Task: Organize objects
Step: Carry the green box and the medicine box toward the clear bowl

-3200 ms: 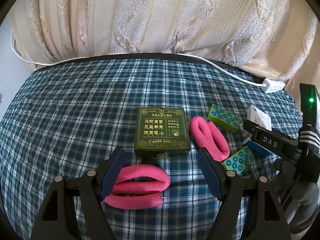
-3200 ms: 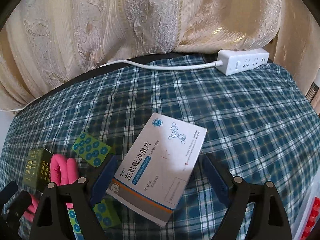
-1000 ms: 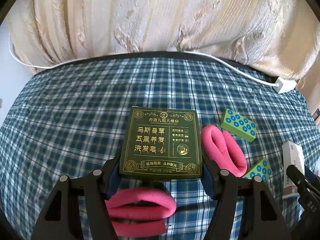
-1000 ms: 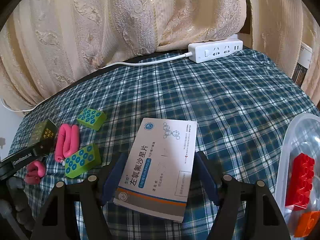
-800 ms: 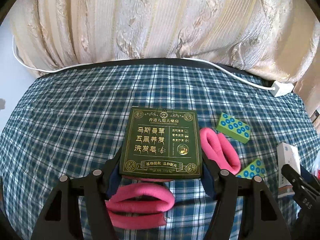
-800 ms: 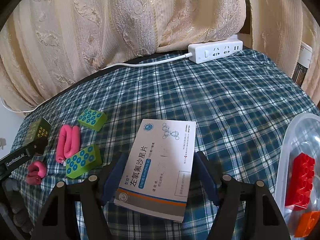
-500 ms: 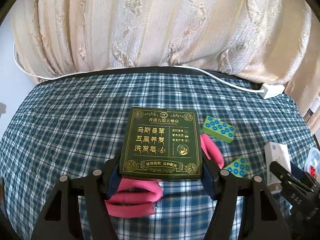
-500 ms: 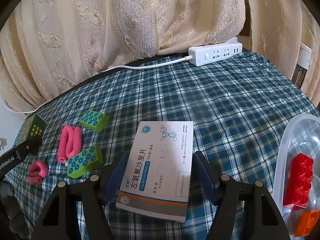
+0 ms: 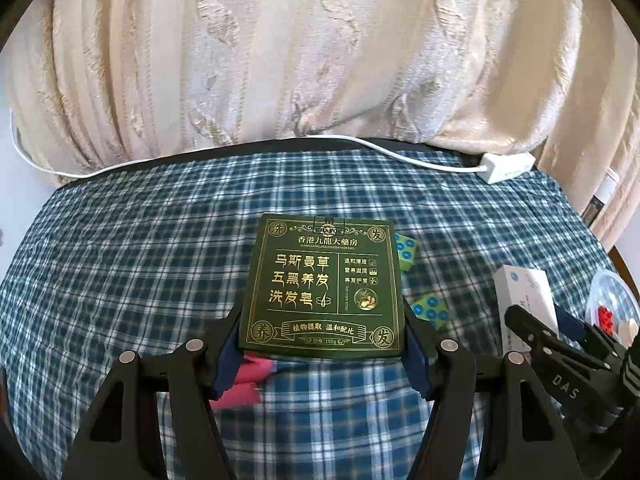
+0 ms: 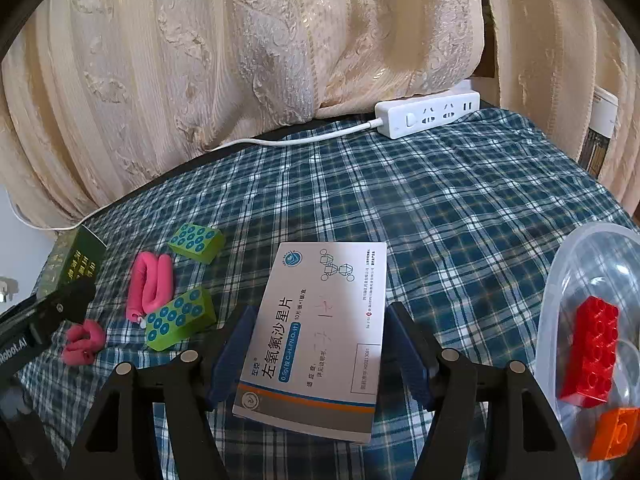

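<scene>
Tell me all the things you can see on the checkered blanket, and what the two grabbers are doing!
Green box: 1, dark green with gold writing, held above the cloth.
White medicine box: 1, white with blue and orange stripes, held.
Green blocks: 2, lime with blue dots, on the cloth, left of the white box.
Pink rollers: 2, pink, by the green blocks.
Clear tub: 1, see-through, at the right edge.
Red brick: 1, red, inside the tub.
Orange brick: 1, orange, inside the tub.
Power strip: 1, white, at the far edge.
Checkered cloth: 1, blue-white.
Curtain: cream, behind.
Left gripper: clamps the green box.
Right gripper: clamps the white medicine box.
</scene>
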{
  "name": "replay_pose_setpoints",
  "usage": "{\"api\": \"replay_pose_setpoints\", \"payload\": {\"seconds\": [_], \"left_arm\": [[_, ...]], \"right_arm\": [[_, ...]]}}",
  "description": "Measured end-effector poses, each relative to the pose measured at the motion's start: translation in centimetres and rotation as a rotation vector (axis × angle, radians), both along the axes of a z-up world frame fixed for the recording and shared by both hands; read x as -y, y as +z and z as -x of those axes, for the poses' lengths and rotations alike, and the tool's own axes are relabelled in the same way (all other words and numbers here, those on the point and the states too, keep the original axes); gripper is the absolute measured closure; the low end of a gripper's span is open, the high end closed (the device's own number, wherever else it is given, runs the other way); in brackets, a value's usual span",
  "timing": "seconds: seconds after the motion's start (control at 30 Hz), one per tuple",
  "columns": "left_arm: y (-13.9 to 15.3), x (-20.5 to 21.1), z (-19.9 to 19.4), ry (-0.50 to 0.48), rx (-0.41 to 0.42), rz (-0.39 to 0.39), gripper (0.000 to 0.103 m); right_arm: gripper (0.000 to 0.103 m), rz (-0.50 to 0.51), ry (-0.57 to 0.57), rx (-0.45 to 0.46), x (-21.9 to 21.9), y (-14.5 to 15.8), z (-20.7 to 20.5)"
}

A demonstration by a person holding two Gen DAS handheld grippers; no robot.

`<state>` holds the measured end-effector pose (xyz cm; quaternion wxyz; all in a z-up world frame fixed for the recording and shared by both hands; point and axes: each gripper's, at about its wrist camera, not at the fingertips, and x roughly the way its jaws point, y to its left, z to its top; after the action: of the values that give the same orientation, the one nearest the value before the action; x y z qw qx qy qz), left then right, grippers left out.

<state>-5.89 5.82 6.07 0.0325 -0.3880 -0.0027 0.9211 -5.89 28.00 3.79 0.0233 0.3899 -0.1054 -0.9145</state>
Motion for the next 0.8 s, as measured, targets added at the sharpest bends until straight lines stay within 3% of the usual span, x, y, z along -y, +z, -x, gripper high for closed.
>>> {"api": "replay_pose_setpoints", "payload": {"seconds": [0.8], "left_arm": [[0.3,-3.5,-2.6,-0.097,-0.002,-0.006,0.036]], "right_arm": [[0.032,0.002,-0.055,-0.085,-1.5,1.5,-2.8]]}}
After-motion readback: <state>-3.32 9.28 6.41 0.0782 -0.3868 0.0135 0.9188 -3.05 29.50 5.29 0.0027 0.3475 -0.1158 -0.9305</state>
